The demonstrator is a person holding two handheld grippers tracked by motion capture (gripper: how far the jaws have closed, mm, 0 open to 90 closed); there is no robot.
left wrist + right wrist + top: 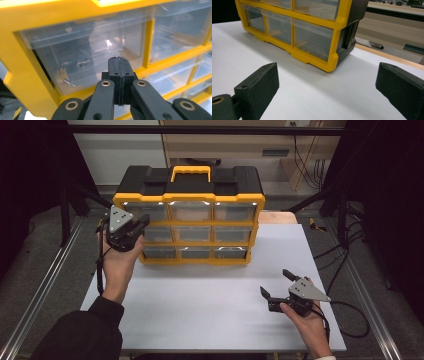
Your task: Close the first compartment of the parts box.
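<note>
A yellow and black organizer with a yellow handle and clear drawers stands at the back of the white table. My left gripper is held up at its left end, shut, with nothing between the pads. In the left gripper view the closed tips sit just in front of the top-left drawer, which holds small metal parts. I cannot tell whether the tips touch it. My right gripper hovers low over the table at the front right, open and empty, facing the organizer's right corner.
The white board lies on a wooden table whose edge shows behind the organizer. Metal rails run along both sides of the table. Cables trail on the floor at the right.
</note>
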